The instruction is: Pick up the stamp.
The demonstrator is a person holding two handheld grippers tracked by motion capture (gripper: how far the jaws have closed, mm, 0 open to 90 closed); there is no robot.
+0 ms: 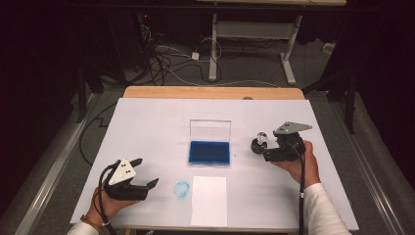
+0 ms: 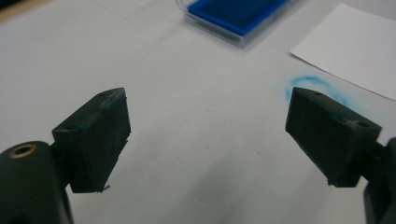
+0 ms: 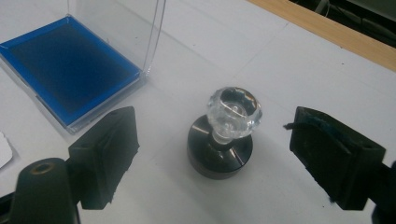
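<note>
I have the right claw (image 3: pixel 212 156) spread wide — the stamp (image 3: pixel 223 135) stands upright on the surface (image 3: pixel 289 70) between its jaws, untouched, just beside the ink pad (image 3: pixel 65 70). Left claw (image 2: pixel 208 135) spread, holding nothing.

The left hand (image 1: pixel 105 205) is resting low at the near left, holding the left gripper (image 1: pixel 147 172) level, its 2 jaws standing wide apart with nothing between them. The right hand (image 1: pixel 301 164) is reaching in from the near right, holding the right gripper (image 3: pixel 212 149) angled downward and leftward, its 2 jaws spread wide and pressing on nothing.
</note>
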